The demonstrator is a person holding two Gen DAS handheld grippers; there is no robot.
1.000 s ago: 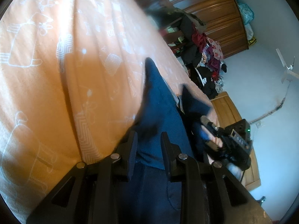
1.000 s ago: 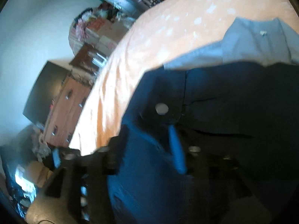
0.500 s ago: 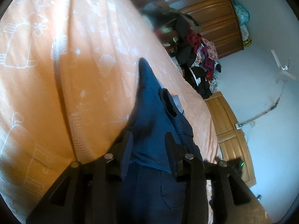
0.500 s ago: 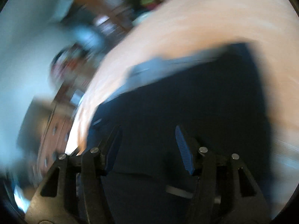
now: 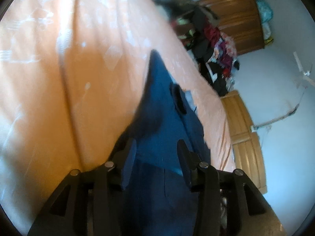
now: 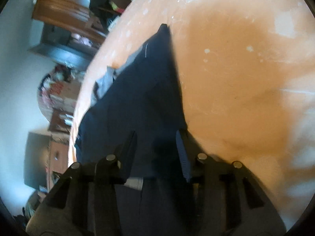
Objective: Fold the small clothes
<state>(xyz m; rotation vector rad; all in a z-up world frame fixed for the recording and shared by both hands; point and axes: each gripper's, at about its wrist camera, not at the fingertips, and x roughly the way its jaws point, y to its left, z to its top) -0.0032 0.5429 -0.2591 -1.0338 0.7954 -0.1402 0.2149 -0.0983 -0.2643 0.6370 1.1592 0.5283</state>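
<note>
An orange bed [image 5: 82, 102] with a pale printed sheet is seen filling both views. Dark blue trousers [image 5: 163, 122] are spread flat along the bed's edge, a grey garment [image 6: 106, 80] tucked against their far side. The left claw [image 5: 156, 157] and the right claw [image 6: 157, 147] are both held released above the trousers, nothing gripped.

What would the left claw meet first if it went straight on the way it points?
The blue garment on the orange bedsheet. The left claw is open with the cloth showing between its fingers and stretching ahead. How close it hangs above the cloth is unclear.
</note>
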